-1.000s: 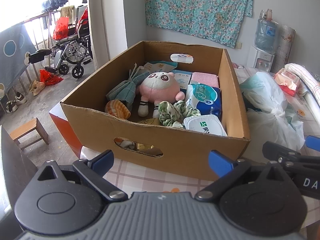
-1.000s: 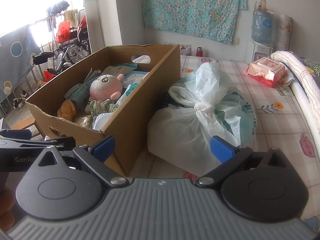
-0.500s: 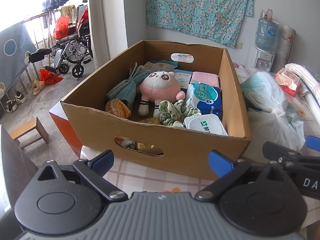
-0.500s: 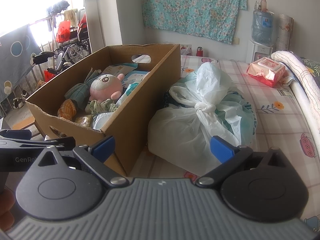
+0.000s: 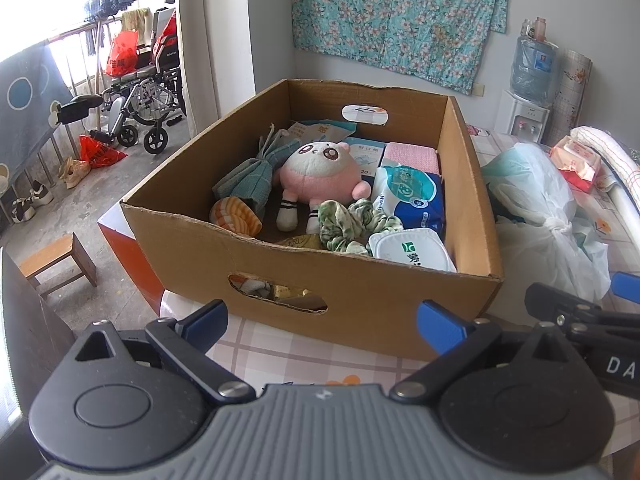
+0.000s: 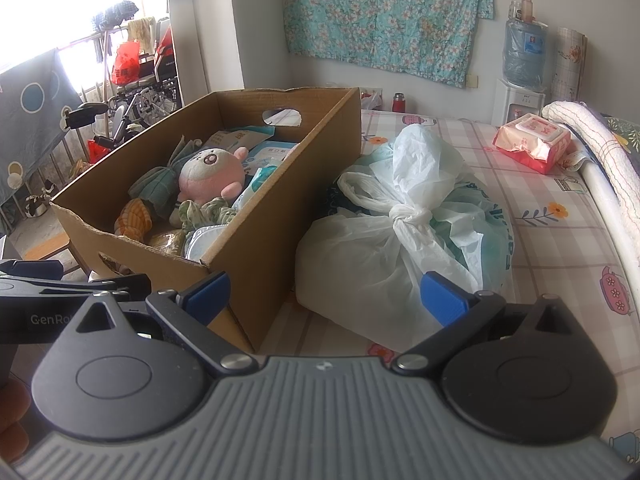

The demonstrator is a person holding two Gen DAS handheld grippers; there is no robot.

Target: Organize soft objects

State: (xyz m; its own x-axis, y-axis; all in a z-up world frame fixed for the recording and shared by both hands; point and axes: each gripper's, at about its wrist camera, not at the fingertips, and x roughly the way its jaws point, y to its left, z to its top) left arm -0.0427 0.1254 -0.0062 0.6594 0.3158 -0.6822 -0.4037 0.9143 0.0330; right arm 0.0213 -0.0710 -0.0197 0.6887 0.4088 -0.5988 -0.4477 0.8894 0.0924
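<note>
I see a tied, crinkly white plastic bag (image 6: 394,240) touching the cardboard box (image 5: 360,288) on its right side, directly ahead of my right tool (image 6: 326,296). Red wipes pack (image 6: 532,142) sits well behind on the checked counter (image 6: 560,240). Inside the box: round fuzzy pink plush (image 5: 320,172), green scrunchie (image 5: 352,224), blue tissue pack (image 5: 412,196). Left tool (image 5: 322,322) is near the box's front wall. Both tools spread apart, holding nothing.
</note>
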